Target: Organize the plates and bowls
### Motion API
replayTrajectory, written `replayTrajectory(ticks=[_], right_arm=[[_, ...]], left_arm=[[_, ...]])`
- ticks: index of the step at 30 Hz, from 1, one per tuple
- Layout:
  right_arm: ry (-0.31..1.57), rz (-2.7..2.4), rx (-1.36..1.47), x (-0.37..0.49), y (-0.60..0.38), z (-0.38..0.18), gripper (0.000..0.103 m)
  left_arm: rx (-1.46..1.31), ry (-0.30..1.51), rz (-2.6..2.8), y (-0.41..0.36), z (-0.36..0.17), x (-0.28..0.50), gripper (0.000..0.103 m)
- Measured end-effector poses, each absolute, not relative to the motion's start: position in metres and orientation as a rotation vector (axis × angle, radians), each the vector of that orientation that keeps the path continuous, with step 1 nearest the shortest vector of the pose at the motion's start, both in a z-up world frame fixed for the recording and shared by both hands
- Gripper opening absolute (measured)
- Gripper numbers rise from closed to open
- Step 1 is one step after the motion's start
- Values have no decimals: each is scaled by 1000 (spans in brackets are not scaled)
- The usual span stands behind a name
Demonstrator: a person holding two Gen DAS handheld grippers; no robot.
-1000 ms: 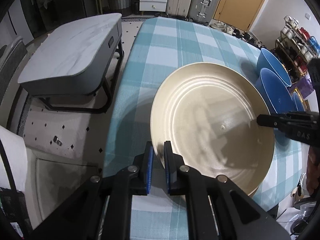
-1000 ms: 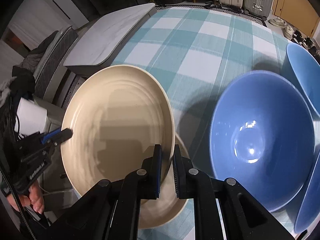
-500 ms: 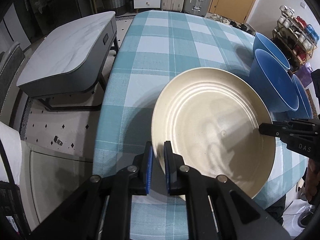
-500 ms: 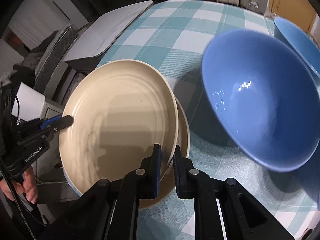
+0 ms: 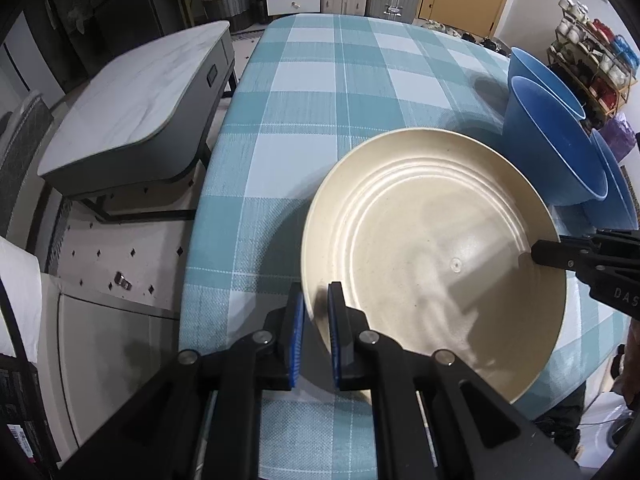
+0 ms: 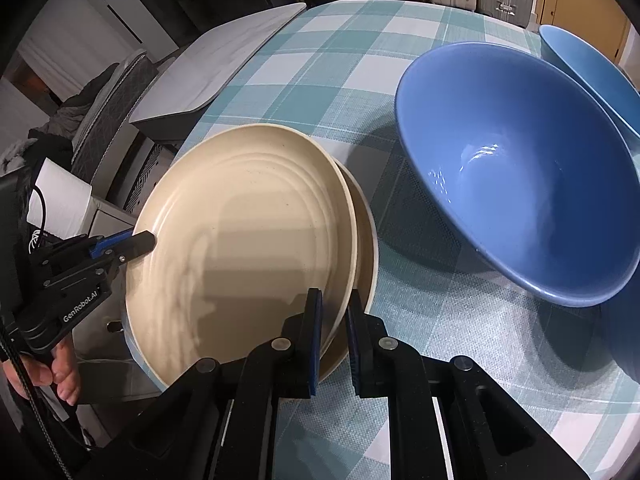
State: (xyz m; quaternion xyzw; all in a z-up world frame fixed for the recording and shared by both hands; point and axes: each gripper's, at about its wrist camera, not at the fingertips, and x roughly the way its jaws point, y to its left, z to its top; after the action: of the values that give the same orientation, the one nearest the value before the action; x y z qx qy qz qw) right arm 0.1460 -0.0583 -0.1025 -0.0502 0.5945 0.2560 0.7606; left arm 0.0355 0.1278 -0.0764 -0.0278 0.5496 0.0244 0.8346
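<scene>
A cream plate (image 5: 432, 256) (image 6: 240, 248) hangs low over the near end of the checked table, held by its rim from two sides. My left gripper (image 5: 316, 300) is shut on its left rim. My right gripper (image 6: 334, 300) is shut on the opposite rim and shows in the left wrist view as a black finger (image 5: 548, 254). The left gripper's fingertip (image 6: 136, 244) shows at the plate's far edge in the right wrist view. A second cream plate (image 6: 366, 236) lies on the cloth just under it, offset to the right. Whether the two plates touch I cannot tell.
Three blue bowls stand right of the plates: a large one (image 6: 512, 168) (image 5: 556, 152), one behind it (image 6: 592, 72) and one partly hidden (image 5: 616, 192). A grey-topped low table (image 5: 132, 108) stands off the table's left edge (image 5: 208, 184). A hand (image 6: 60, 376) holds the left gripper.
Both grippers have carried the cream plate down and toward the near end of the table. It now sits closely over the second plate, which showed only as a sliver before.
</scene>
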Motion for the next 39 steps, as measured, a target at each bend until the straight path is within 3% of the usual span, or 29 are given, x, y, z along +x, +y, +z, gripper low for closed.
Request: replayTrajectory(ticks=[39], right_arm=[[1194,510,-51,126,-84,-90,11]], left_arm=[[-9,1181,19,107,-82,37,11]])
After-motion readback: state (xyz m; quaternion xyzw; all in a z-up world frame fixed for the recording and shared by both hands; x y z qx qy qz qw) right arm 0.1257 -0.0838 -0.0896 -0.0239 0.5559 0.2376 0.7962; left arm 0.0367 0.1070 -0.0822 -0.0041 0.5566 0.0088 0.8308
